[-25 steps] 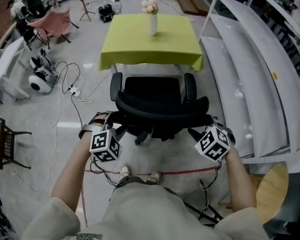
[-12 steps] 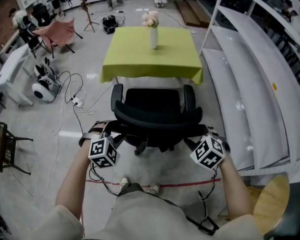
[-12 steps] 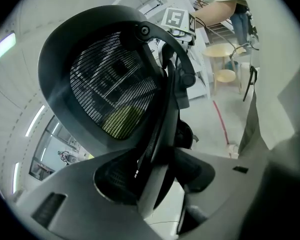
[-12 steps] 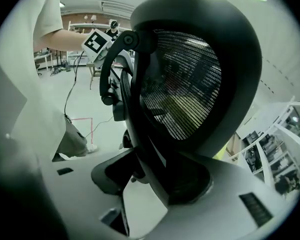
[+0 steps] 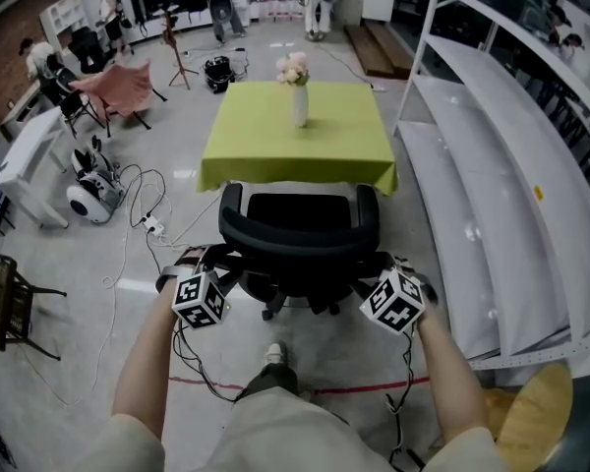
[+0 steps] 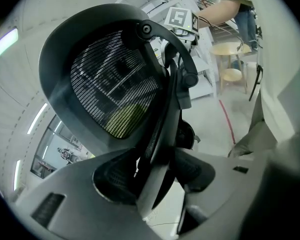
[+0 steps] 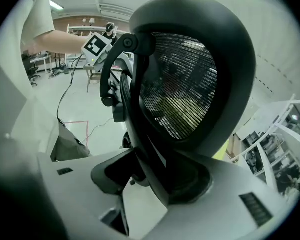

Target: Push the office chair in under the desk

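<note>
Head view: the office chair [image 5: 300, 229] stands just near of the green-clothed desk [image 5: 295, 136], which bears a flower vase [image 5: 300, 101]. Cables [image 5: 138, 180] lie on the floor to the left and white shelving [image 5: 492, 165] stands to the right.
Left gripper view: the left gripper [image 6: 157, 176] clamps the chair's back frame.
Right gripper view: the right gripper [image 7: 155, 179] clamps the frame's other side.

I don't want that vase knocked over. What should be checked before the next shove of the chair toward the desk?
1. Left tool clamped on the office chair backrest: ok.
2. Right tool clamped on the backrest: ok.
3. Chair lined up with the desk: ok, centred in front.
4. Vase upright: ok.
5. Armrests fit under the desk edge: cannot tell.
6. Floor cables away from the wheels: cannot tell, wheels hidden.
</note>
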Demonstrator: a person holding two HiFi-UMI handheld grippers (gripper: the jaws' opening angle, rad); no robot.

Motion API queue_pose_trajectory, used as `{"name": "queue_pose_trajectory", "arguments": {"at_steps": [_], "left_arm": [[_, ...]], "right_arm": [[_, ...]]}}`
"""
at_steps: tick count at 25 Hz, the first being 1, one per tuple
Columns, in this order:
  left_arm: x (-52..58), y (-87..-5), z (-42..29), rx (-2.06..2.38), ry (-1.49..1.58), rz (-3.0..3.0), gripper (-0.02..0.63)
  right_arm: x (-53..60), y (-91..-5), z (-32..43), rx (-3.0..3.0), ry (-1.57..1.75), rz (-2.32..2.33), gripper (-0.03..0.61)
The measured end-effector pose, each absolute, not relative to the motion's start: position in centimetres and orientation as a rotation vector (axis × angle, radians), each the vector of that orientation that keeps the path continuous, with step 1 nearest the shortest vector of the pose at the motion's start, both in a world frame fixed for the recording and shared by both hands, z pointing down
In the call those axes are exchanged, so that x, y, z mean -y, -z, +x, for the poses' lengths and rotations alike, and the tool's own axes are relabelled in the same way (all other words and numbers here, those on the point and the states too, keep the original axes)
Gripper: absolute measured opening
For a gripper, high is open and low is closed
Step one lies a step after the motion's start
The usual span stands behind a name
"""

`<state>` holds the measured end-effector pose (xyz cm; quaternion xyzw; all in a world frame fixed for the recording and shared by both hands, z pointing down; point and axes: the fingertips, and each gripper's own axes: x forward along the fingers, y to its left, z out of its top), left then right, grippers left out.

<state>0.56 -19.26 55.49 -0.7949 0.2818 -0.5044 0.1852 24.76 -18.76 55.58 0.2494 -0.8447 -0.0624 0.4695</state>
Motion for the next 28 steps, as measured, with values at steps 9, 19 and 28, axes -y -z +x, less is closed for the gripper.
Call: {"name": "queue_pose_trajectory", "arguments": {"at_steps": [9, 19, 28], "left_arm": [[25.5, -55.3, 0.8, -0.793, 1.385, -2.224, 0.219], [32.6, -54.9, -0.5, -0.787, 1.372, -2.233, 0.224], [39.6, -54.8, -1.5, -0.766, 1.375, -2.261, 0.227]], "right_arm": [[24.9, -55.4, 24.9, 2.077, 0.173, 0.634, 0.206], [31.6, -55.0, 23.6, 2.079, 0.166, 0.639, 0.206], [38.4, -55.0, 22.6, 2.057, 0.141, 0.646, 0.206]]}}
